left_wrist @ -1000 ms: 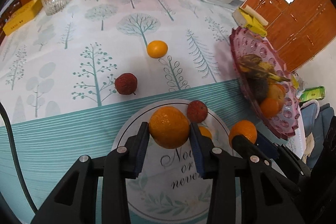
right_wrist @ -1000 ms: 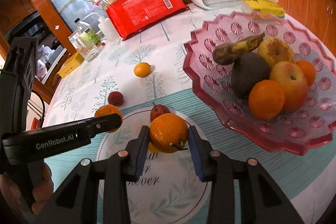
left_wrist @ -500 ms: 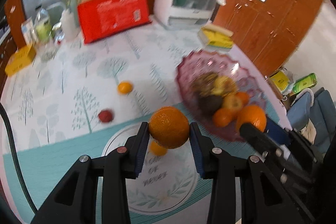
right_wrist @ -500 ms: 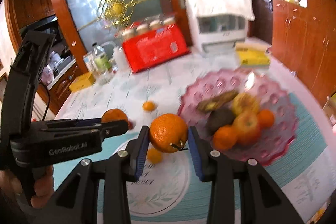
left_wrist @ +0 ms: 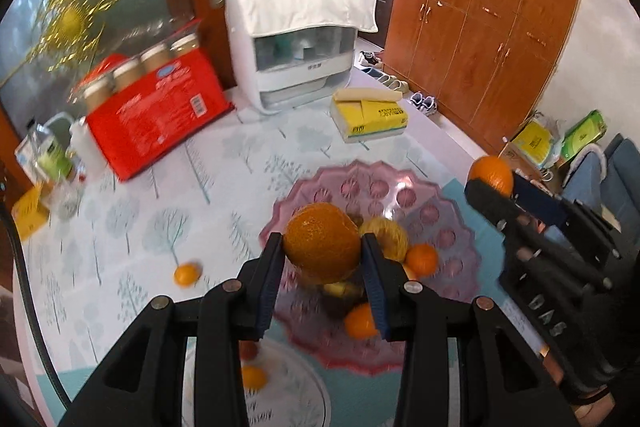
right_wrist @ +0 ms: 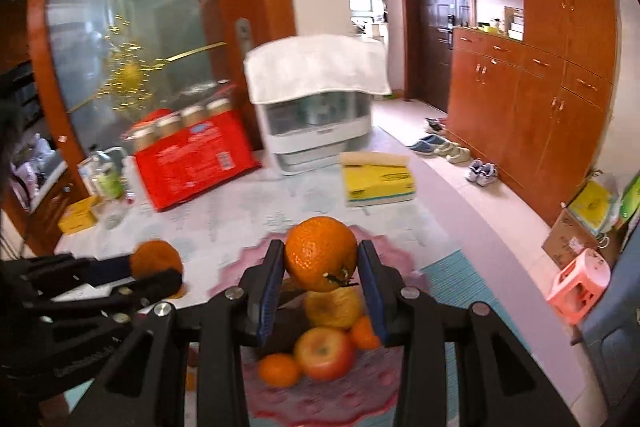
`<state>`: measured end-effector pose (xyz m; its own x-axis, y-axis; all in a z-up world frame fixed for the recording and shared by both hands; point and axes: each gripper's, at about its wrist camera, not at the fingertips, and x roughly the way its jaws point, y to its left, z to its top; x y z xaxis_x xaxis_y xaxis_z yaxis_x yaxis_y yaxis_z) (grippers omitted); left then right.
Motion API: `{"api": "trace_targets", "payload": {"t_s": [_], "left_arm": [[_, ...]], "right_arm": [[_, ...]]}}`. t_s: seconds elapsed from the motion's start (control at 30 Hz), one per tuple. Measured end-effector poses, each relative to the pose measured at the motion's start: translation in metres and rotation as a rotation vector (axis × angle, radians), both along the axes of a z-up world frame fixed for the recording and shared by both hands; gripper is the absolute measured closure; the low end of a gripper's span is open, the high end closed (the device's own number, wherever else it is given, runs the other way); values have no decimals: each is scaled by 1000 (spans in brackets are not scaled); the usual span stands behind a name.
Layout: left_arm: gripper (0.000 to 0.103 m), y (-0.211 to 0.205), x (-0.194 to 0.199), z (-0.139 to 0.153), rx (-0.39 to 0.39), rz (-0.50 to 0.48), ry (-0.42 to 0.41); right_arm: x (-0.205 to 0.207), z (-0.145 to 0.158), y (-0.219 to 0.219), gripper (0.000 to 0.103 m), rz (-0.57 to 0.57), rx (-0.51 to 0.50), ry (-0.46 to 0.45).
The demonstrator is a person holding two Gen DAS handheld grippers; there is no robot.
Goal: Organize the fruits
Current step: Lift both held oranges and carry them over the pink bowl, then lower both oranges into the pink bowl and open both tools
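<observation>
Fingers (left_wrist: 370, 291) around orange (left_wrist: 322, 243), unlabelled

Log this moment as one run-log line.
left gripper: shut on orange | right gripper: shut on orange | both above pink fruit bowl | small orange on tablecloth

I see two orange fruits: one orange (left_wrist: 322, 247) between the left gripper's (left_wrist: 323, 269) black fingers with blue pads, one orange (right_wrist: 320, 253) in the right gripper (right_wrist: 320, 269), coloured alike. The bowl (left_wrist: 448, 239) is translucent pink with a flower relief; in it lies a red-yellow apple (right_wrist: 324, 353). The tablecloth (left_wrist: 132, 227) is white with teal trees. The package (left_wrist: 160, 119) is red, the tissue pack (left_wrist: 370, 117) yellow.
</observation>
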<state>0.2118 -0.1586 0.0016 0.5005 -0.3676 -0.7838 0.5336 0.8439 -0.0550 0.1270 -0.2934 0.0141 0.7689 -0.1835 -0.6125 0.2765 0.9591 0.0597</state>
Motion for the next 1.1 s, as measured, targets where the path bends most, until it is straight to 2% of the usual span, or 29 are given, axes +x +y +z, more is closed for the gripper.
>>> {"api": "trace_targets", "payload": {"t_s": [0.1,0.2,0.43,0.7,0.9,1.1], "left_arm": [[66,-25,15,-15,48,10,21],[66,-45,28,-43,108,16,68],[66,-76,37,-90,207,-11,131],[66,-93,36,-123,302,-30,155],[63,-94,33,-128,340,-41,134],[37,-91,30,-127,386,-29,92]], "right_arm": [[14,-15,-18,65,-21,-17,41],[24,-40,-29,65,-21,-14,106],[37,-93,-41,65,1,-36,243],[48,-122,-51,64,13,-61,328],[52,-136,-52,63,14,-57,365],[52,-138,-51,58,4,-65,372]]}}
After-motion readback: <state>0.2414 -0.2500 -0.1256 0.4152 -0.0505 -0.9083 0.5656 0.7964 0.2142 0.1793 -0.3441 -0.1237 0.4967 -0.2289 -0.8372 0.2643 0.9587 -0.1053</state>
